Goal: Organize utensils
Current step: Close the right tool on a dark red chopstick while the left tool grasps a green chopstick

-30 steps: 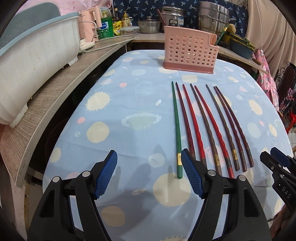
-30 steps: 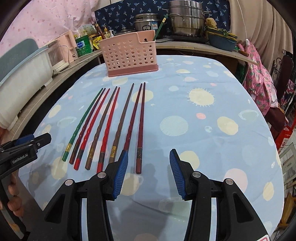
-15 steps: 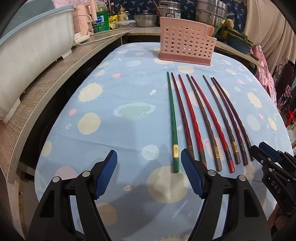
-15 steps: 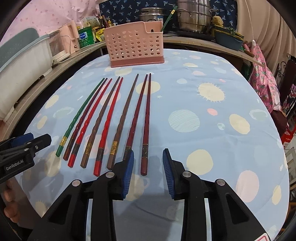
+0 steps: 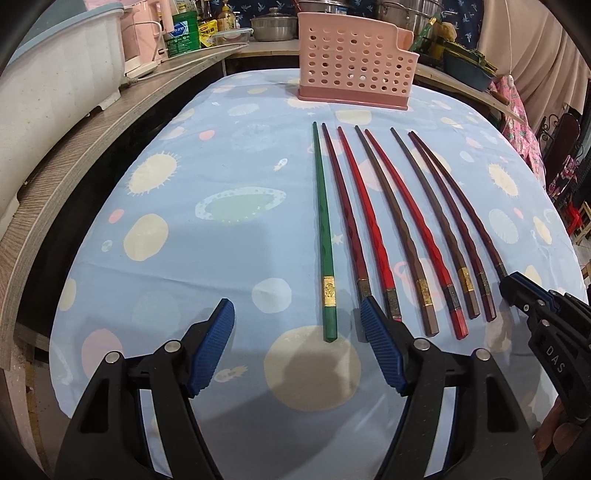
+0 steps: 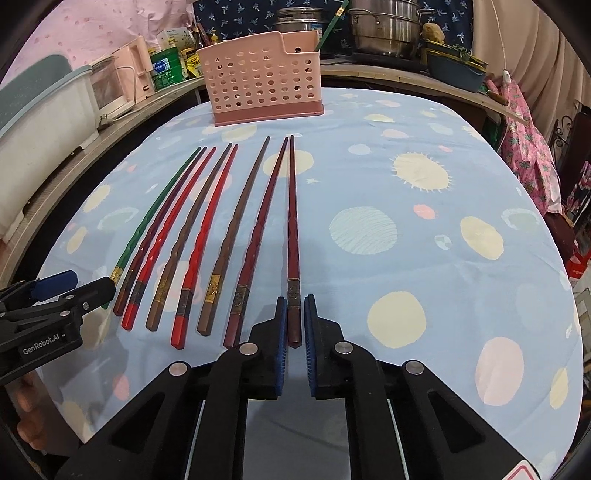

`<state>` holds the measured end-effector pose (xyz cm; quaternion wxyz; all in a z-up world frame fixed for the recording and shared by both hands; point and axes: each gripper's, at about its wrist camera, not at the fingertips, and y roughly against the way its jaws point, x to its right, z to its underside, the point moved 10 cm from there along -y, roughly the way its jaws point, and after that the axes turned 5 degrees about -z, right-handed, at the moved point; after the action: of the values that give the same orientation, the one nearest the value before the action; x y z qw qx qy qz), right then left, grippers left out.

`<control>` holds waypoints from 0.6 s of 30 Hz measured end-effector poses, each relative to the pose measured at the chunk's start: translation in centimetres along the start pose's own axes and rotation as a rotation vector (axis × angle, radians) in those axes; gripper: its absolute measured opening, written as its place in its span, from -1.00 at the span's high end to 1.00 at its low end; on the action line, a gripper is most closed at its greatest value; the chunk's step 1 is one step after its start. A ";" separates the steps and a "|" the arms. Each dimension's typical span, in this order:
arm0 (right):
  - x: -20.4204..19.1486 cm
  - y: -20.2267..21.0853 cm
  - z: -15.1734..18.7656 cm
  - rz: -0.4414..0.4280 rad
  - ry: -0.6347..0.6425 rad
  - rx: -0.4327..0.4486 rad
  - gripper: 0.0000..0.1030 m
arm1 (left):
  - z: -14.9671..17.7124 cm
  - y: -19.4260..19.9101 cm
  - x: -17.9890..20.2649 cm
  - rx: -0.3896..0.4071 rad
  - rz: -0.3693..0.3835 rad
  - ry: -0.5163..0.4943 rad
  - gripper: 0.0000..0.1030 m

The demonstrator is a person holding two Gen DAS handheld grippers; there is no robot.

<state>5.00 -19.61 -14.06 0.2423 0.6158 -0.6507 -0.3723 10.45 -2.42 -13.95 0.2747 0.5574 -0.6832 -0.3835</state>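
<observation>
Several chopsticks lie side by side on the blue spotted tablecloth (image 5: 221, 177), tips toward a pink perforated utensil basket (image 5: 354, 62), also in the right wrist view (image 6: 264, 77). My right gripper (image 6: 295, 314) is shut on the thick end of the rightmost dark red chopstick (image 6: 292, 221), which lies on the cloth. My left gripper (image 5: 297, 325) is open, low over the table's near edge, with the green chopstick (image 5: 324, 236) between its fingers' line. The right gripper shows at the right in the left wrist view (image 5: 524, 295).
A wooden counter (image 5: 74, 155) runs along the left with a white and blue tub (image 5: 55, 74), a pink appliance and bottles. Steel pots (image 6: 384, 29) and a blue bowl stand behind the basket. Pink floral cloth (image 6: 524, 122) hangs at the right.
My right gripper has moved forward and closed its jaws around the end of the rightmost dark red chopstick. My left gripper has drawn closer to the green chopstick and stays open.
</observation>
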 end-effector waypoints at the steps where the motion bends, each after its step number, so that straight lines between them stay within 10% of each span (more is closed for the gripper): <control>1: 0.0 0.0 0.0 -0.001 -0.002 0.000 0.86 | 0.1 -0.2 0.0 -0.005 0.001 -0.001 -0.21; 8: 0.2 0.1 0.2 -0.004 -0.008 0.003 0.86 | 0.2 -0.7 -0.2 0.001 -0.015 -0.004 -0.07; 18: 0.3 0.3 0.5 -0.015 -0.025 0.001 0.86 | -0.1 -0.6 -0.4 -0.007 0.005 -0.009 0.84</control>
<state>4.39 -19.86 -14.13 0.2310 0.6160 -0.6495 -0.3813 10.94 -2.11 -14.43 0.2745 0.5530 -0.6844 -0.3879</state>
